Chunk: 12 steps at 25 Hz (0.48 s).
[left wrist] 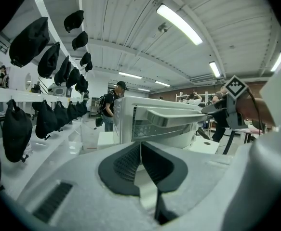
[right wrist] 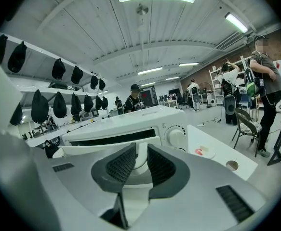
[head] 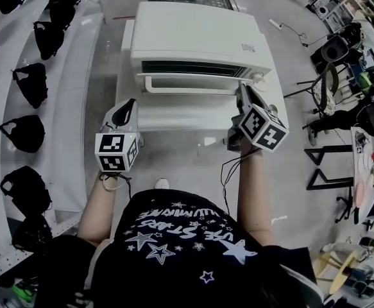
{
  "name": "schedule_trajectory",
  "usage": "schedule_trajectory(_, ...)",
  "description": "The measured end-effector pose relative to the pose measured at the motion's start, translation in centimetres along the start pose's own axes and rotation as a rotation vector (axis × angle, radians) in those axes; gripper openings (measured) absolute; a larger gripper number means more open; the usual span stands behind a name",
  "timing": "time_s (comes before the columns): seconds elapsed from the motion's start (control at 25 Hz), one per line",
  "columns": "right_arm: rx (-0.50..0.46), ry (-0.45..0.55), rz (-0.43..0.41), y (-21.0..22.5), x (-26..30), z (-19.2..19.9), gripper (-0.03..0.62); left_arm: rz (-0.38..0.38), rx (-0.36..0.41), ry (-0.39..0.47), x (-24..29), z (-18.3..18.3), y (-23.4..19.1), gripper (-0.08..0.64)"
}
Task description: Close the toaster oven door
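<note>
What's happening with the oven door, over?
Right gripper shut on handle. Left gripper shut, empty. Door ajar, tilted outward. Nothing blocking it.

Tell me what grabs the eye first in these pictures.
A white toaster oven stands dead centre, its door partly open. The right gripper is clamped on the right end of the door handle; the left gripper hangs shut and empty near the door's left corner. Black hanging items line the left side.

Right gripper (right wrist: 141,154) on the door handle (right wrist: 94,149)
Its jaws pinch the handle's right end; the white toaster oven (right wrist: 130,121) stands just behind them, its knob (right wrist: 175,136) slightly to their right.
</note>
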State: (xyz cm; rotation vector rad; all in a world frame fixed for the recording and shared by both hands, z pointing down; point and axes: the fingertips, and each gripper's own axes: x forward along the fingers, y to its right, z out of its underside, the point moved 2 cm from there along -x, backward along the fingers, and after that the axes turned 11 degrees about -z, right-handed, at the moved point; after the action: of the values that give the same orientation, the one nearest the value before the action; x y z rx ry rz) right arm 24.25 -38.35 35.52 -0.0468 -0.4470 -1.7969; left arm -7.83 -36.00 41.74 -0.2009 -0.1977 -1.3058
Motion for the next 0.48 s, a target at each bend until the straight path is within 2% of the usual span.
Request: schedule_trajectory(0.48, -0.001, 0.014, -0.004, 0.2, 2.6, -1.9, 0.077, 0.015, -0.016, 0.008, 1.9, -1.0, 0.2, 0.023)
